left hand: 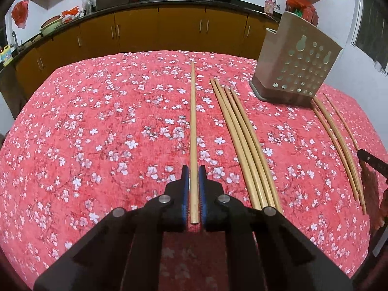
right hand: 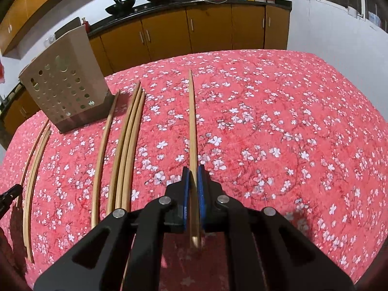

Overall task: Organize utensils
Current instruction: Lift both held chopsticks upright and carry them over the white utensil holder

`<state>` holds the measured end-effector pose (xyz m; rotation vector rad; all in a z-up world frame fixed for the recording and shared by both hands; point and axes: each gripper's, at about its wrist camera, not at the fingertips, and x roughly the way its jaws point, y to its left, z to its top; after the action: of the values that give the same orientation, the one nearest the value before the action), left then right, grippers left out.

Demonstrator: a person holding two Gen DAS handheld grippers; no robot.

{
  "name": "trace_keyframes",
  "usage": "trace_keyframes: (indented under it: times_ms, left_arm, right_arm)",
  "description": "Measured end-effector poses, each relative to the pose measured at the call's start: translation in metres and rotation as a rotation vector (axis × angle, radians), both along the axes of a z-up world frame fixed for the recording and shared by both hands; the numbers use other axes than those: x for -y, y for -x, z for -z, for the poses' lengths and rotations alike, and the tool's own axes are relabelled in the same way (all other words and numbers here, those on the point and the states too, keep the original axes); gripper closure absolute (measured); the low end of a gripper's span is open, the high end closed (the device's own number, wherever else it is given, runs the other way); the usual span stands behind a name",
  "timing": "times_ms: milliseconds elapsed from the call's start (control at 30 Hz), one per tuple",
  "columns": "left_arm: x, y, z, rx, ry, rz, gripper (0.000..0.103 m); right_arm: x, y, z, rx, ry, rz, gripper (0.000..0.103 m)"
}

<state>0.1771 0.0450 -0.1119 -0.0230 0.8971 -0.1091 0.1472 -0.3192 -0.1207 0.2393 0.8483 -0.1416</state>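
Observation:
In the left wrist view my left gripper [left hand: 193, 171] is shut on the near end of a single bamboo chopstick [left hand: 192, 121], which points straight away over the red flowered tablecloth [left hand: 97, 121]. My right gripper [right hand: 193, 169] is shut on another chopstick [right hand: 192, 121], which also points forward. A beige perforated utensil holder [left hand: 295, 65] stands upright at the far right of the left view; the holder [right hand: 63, 82] is at far left in the right view. Several loose chopsticks [left hand: 242, 140] lie just right of my left gripper, and more chopsticks [left hand: 337, 140] lie further right.
Loose chopsticks [right hand: 126, 150] lie between the holder and my right gripper, with others [right hand: 36, 160] at the left edge. A tip of the left gripper [right hand: 9, 194] shows there. Behind the table runs a kitchen counter [left hand: 169, 2] with woks and wooden cabinets.

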Motion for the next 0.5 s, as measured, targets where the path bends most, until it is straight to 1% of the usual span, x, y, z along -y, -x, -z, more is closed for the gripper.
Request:
trace_keyframes:
  times_ms: [200, 400, 433, 500]
  left_arm:
    - [-0.003, 0.01, -0.002, 0.001, -0.01, -0.001, 0.093]
    - [-0.001, 0.008, -0.003, -0.001, -0.017, 0.001, 0.095]
    - [-0.001, 0.008, -0.004, -0.007, -0.029, 0.002, 0.095]
    - [-0.001, 0.006, -0.006, -0.013, -0.033, 0.002, 0.095]
  right_arm:
    - [0.0, 0.003, -0.002, -0.006, 0.002, 0.0, 0.095]
    - [0.002, 0.002, -0.004, -0.004, -0.001, -0.003, 0.095]
    - [0.003, 0.004, -0.006, 0.002, 0.001, -0.002, 0.095]
    - [0.005, 0.012, -0.017, 0.042, -0.005, 0.001, 0.095]
